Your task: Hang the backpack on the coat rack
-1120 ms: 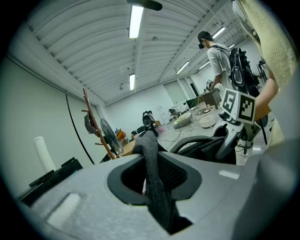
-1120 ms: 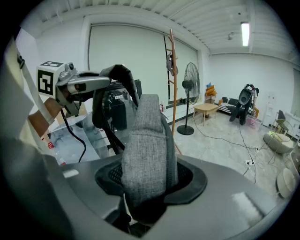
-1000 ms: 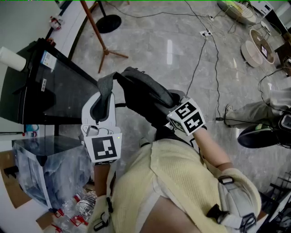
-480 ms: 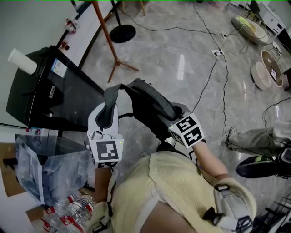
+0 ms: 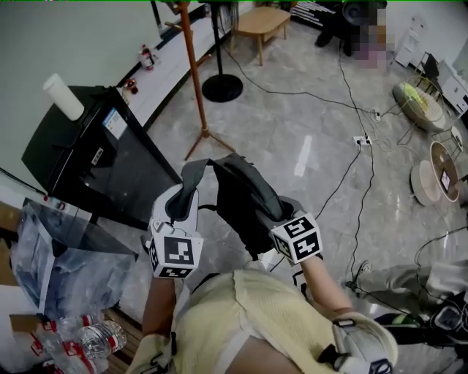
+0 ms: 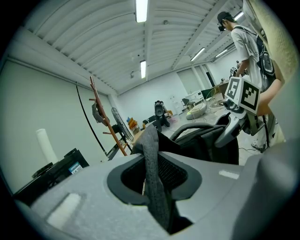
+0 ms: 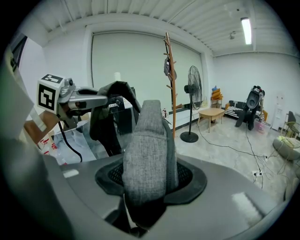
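Note:
I carry a dark grey backpack (image 5: 245, 197) off the floor between both grippers. My left gripper (image 5: 183, 196) is shut on a thin grey strap (image 6: 151, 159) that rises out of its jaws. My right gripper (image 5: 284, 213) is shut on a wide padded grey strap (image 7: 147, 145). The coat rack (image 5: 191, 73), a slim orange-brown pole on splayed legs, stands ahead on the floor. It shows to the left in the left gripper view as the coat rack (image 6: 104, 123) and straight ahead in the right gripper view as the coat rack (image 7: 170, 79), with something dark hanging near its top.
A black cabinet (image 5: 95, 157) with a white roll (image 5: 62, 95) stands at the left, a plastic bag (image 5: 62, 263) of bottles below it. A standing fan (image 7: 192, 103) is beside the rack. Cables (image 5: 351, 146) cross the floor. A low wooden table (image 5: 265, 20) is at the back.
Both grippers have moved with the backpack toward the coat rack, which now shows much taller in the head view. The grips on the straps look the same.

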The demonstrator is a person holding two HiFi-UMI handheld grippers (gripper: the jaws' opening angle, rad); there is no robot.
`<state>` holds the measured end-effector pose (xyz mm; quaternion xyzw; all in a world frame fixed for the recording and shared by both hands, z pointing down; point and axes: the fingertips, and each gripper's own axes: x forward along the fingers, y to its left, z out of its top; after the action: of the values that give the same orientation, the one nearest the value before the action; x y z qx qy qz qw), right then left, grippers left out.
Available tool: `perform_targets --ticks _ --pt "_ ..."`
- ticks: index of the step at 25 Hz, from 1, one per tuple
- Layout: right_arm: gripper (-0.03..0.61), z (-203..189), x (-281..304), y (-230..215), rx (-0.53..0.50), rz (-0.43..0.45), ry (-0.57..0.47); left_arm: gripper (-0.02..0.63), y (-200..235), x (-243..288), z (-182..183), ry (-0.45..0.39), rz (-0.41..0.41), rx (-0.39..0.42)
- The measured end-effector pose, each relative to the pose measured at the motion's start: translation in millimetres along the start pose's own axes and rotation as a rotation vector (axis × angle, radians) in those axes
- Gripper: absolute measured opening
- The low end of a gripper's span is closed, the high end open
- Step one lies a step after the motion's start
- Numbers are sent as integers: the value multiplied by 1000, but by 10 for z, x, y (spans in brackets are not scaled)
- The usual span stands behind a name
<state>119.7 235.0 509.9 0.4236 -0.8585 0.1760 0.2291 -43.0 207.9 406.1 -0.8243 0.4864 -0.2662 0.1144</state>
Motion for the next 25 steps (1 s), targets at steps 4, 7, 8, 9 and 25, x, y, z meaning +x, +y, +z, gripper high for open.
perform_targets --ticks 4,7,8,9,25 --pt "190 83 -57 -133 -1 -1 -19 72 -31 82 51 18 9 2" --pt "189 167 -24 -176 -7 -5 -32 74 32 142 -19 34 15 -10" --pt "189 196 -13 -185 -10 -6 -38 74 59 159 -35 36 18 -13" --pt "187 226 -4 -203 -14 -7 -43 74 83 184 -40 37 22 -14" --pt "181 1126 523 -615 -17 -103 -95 74 977 1212 -3 -77 25 -11"
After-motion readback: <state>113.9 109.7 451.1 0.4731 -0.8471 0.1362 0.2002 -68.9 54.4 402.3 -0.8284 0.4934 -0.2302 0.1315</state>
